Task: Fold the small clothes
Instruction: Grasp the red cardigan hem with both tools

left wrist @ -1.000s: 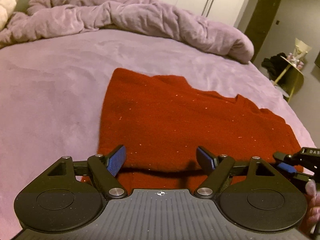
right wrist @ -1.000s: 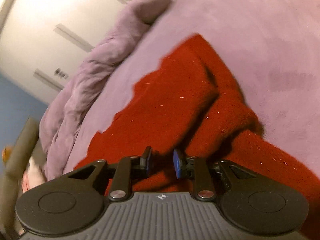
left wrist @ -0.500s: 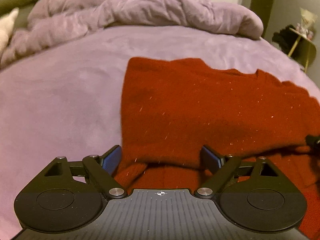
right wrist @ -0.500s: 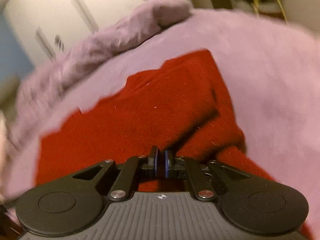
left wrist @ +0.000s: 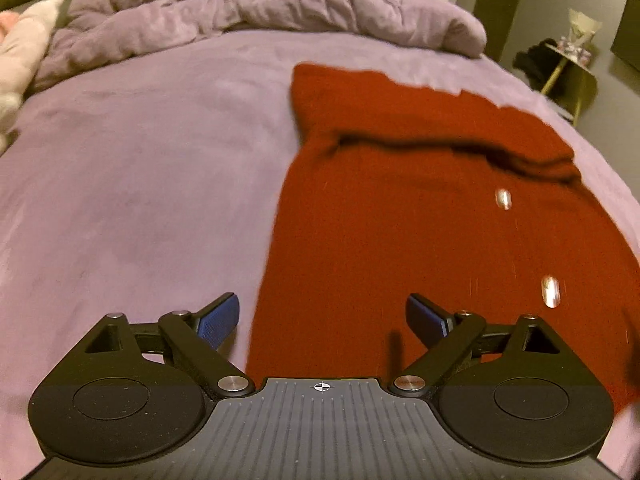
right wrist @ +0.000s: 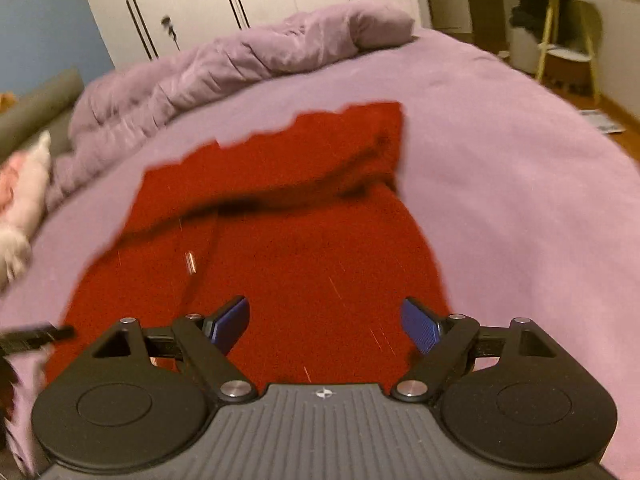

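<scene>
Right wrist: right gripper (right wrist: 322, 322) jaws released sweater (right wrist: 280, 240); left gripper (left wrist: 322, 320) jaws stay spread.

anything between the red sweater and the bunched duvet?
Nothing: only bare purple sheet separates red sweater from duvet, clear in both wrist views.

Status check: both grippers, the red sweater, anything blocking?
Left gripper open, empty. Right gripper open, empty. Red sweater on purple bed, far part folded over. Nothing in the way.
</scene>
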Motion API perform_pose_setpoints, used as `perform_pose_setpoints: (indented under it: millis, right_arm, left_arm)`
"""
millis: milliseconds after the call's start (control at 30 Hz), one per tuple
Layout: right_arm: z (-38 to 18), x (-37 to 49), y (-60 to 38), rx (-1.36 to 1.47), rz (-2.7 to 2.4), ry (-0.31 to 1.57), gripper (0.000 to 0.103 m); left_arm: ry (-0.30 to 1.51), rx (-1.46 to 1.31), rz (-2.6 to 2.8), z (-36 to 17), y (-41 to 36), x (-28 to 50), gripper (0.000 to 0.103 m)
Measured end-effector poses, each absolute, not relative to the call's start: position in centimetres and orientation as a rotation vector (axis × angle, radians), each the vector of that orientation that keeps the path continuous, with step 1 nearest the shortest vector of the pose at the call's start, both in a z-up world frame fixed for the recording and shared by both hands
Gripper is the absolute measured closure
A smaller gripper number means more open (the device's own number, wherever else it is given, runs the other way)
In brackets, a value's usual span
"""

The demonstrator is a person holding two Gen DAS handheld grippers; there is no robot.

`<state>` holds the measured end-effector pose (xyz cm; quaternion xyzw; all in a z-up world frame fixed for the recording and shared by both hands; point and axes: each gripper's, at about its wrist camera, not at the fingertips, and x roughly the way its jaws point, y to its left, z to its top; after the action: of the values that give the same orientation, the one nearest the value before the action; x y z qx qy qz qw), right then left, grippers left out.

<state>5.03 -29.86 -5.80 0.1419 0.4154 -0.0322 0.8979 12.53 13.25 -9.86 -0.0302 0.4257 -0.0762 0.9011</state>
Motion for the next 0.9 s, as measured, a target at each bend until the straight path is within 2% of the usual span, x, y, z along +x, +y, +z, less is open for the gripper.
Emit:
perform_pose_setpoints:
  millis: [67,133,200,300,400,500,567,600,633,667,700,767,900]
  right_arm:
    - [-6.3,1.6,-30.9,0.333,-0.115,0.888,0.024]
    - [-6.9,-0.9,-32.0,0.368,-0.157,0.906,0.037]
    - [-7.0,-2.4,-32.7,0.373,-0.171,0.911,0.043]
    - [-7.0,-2.9,-33.4,0.369,-0.174,0.921,0.05]
    - [-7.1,-2.6,-34.1,0.387,-0.168,0.927,0.051]
    - [-7.9,-2.6,-34.7,0.433,-0.139,0.967,0.065]
    - [-7.9,-3.1,-34.5,0.412,-0.106,0.965,0.069]
    - [-7.8,-3.2,-34.6,0.418,-0.091,0.963,0.075]
    - [-7.8,-3.3,-34.7,0.426,-0.079,0.966,0.079]
    - [-7.7,-3.5,-34.7,0.428,-0.067,0.962,0.079]
    - [-7.6,-3.5,-34.8,0.437,-0.055,0.958,0.081]
    - [-7.5,-3.5,-35.0,0.469,-0.026,0.958,0.083]
    - [-7.4,-3.0,-35.6,0.591,0.027,0.952,0.084]
  left_arm:
    - [0.913,-0.117,-0.126,-10.1,14.5,10.2,0.009]
    - [0.958,-0.201,-0.106,-10.7,15.7,8.8,0.011]
    - [0.985,-0.262,-0.104,-11.2,16.5,7.9,0.014]
    - [1.013,-0.31,-0.143,-11.3,16.7,7.7,0.022]
    - [1.031,-0.346,-0.161,-11.5,16.6,8.0,0.024]
    - [1.046,-0.373,-0.156,-11.9,16.6,8.1,0.03]
    - [1.048,-0.395,-0.163,-11.7,16.8,8.2,0.042]
    - [1.05,-0.4,-0.167,-11.7,16.9,8.1,0.045]
    - [1.051,-0.398,-0.169,-11.6,17.0,7.9,0.053]
    - [1.05,-0.393,-0.176,-11.5,17.1,7.9,0.061]
    - [1.053,-0.392,-0.186,-11.4,17.1,7.9,0.063]
    - [1.051,-0.409,-0.213,-11.1,17.4,7.7,0.077]
    - [1.049,-0.447,-0.244,-11.0,17.8,8.0,0.077]
